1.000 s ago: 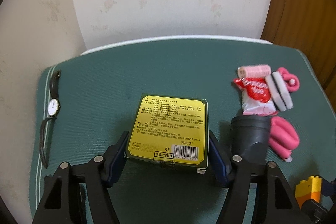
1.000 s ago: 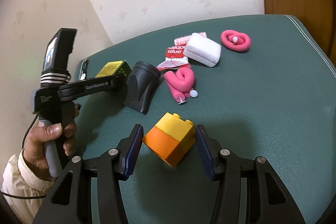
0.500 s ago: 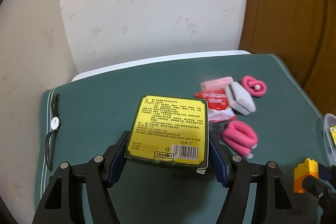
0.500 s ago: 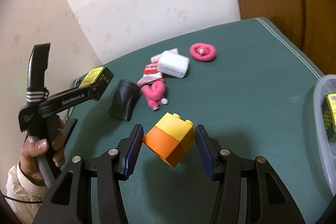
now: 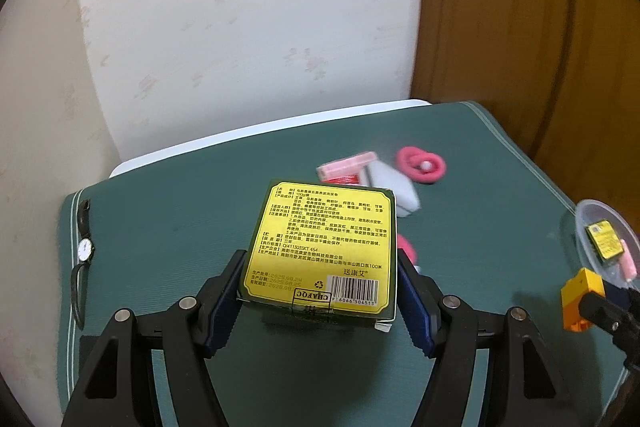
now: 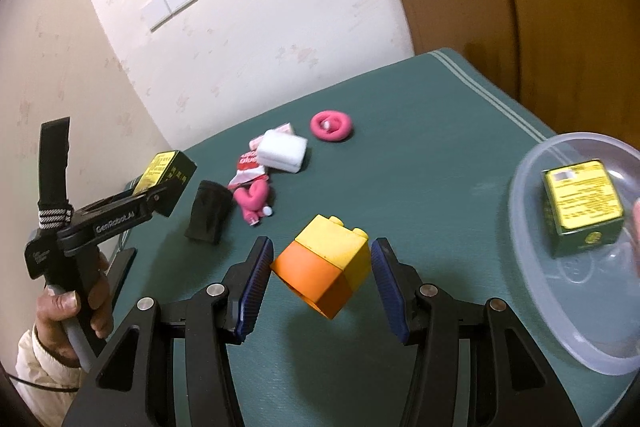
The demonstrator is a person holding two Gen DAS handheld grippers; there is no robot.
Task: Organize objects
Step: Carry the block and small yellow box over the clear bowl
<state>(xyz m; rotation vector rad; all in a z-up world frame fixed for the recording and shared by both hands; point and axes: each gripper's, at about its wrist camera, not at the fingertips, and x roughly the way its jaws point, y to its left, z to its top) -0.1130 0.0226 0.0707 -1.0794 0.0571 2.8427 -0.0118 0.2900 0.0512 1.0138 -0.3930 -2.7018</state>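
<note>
My left gripper (image 5: 320, 291) is shut on a yellow and dark green box (image 5: 324, 247), held above the green table mat (image 5: 160, 227); the same box (image 6: 166, 169) shows in the right wrist view at the far left. My right gripper (image 6: 322, 275) is shut on a yellow and orange toy brick (image 6: 326, 277), also lifted off the mat; the brick (image 5: 578, 297) appears at the right edge of the left wrist view. A clear plastic container (image 6: 532, 279) at the right holds a second yellow box (image 6: 582, 205).
On the mat lie a black cylinder (image 6: 210, 213), a pink curler (image 6: 254, 201), a coiled pink curler (image 6: 332, 125), a white block (image 6: 282, 149), a red and white packet (image 6: 250, 171) and a wristwatch (image 5: 84, 251). A wooden door stands behind at the right.
Both grippers have risen and swung to the right with their loads. The clear container with the second yellow box has come into view at the right.
</note>
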